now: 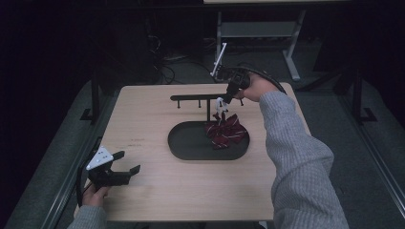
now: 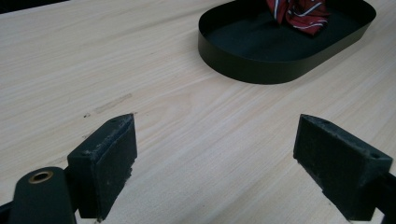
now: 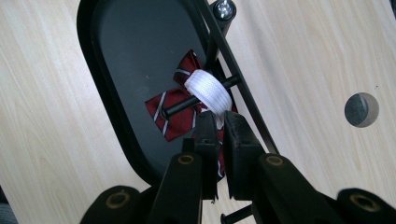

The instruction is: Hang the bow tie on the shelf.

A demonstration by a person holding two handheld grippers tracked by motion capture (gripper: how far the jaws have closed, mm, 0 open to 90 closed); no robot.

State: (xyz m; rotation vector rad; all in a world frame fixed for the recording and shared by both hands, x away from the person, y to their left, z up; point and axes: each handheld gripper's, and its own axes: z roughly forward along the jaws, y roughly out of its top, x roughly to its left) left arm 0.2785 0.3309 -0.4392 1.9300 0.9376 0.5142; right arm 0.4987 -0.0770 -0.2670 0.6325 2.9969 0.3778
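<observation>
A red striped bow tie (image 1: 224, 130) hangs over the right end of a black oval tray (image 1: 184, 143). Its white strap (image 3: 208, 88) is looped over a short peg (image 3: 180, 107) of the black rack (image 1: 200, 97) that rises from the tray. My right gripper (image 3: 218, 121) reaches down from the far side and is shut on the strap just below the peg, with the bow (image 3: 170, 109) dangling beneath. My left gripper (image 1: 129, 161) rests near the table's front left corner, open, with bare wood between its jaws (image 2: 215, 135). From there the tray (image 2: 261, 70) and bow tie (image 2: 299, 11) lie ahead.
The rack's crossbar (image 1: 191, 97) spans left of its post over the tray's far edge. A round hole (image 3: 361, 109) sits in the wooden tabletop (image 1: 157, 191) beside the rack. Beyond the table are cables on the dark floor and a desk's metal legs (image 1: 291, 52).
</observation>
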